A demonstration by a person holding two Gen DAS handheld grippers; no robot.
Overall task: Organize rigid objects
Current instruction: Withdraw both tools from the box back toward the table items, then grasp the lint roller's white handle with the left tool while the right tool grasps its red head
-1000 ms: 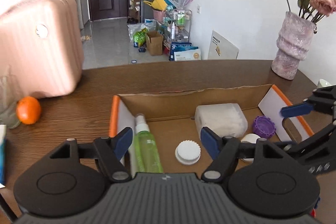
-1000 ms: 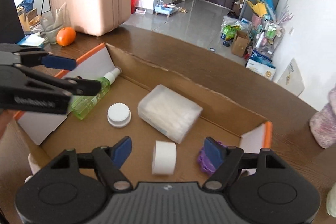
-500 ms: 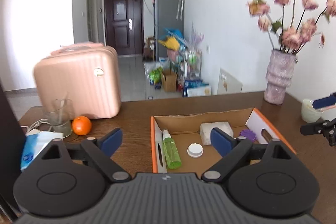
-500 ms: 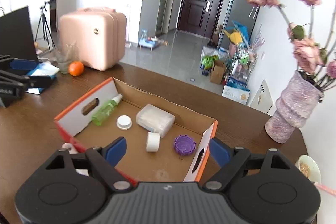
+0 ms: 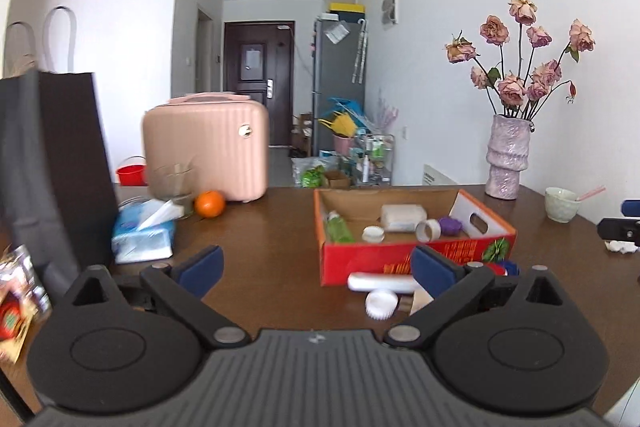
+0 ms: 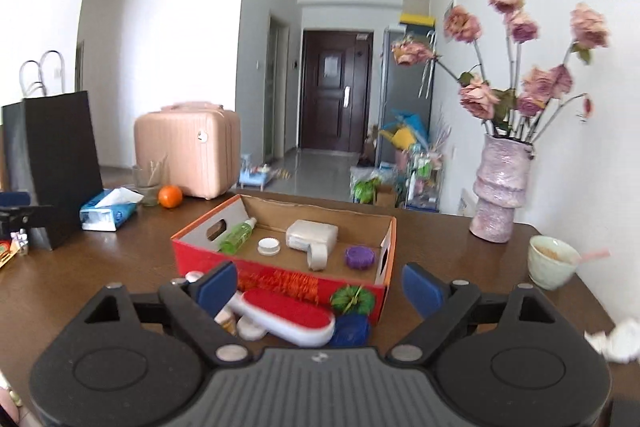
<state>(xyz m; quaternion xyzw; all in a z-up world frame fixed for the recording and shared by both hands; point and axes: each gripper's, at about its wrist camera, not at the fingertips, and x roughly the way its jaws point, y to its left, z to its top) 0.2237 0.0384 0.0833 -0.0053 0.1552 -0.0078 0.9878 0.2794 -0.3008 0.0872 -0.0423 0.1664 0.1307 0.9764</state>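
Though near box (image 6: 280, 277), both tongs (image 5: 316, 265) (image 6: 320, 285) wide, empty.

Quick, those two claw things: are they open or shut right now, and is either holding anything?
Left gripper: open, holding nothing.
Right gripper: open, holding nothing.

Glossy wooden table (image 6: 100, 267); matt cardboard box (image 6: 280, 277); ribbed plastic suitcase (image 6: 188, 151).
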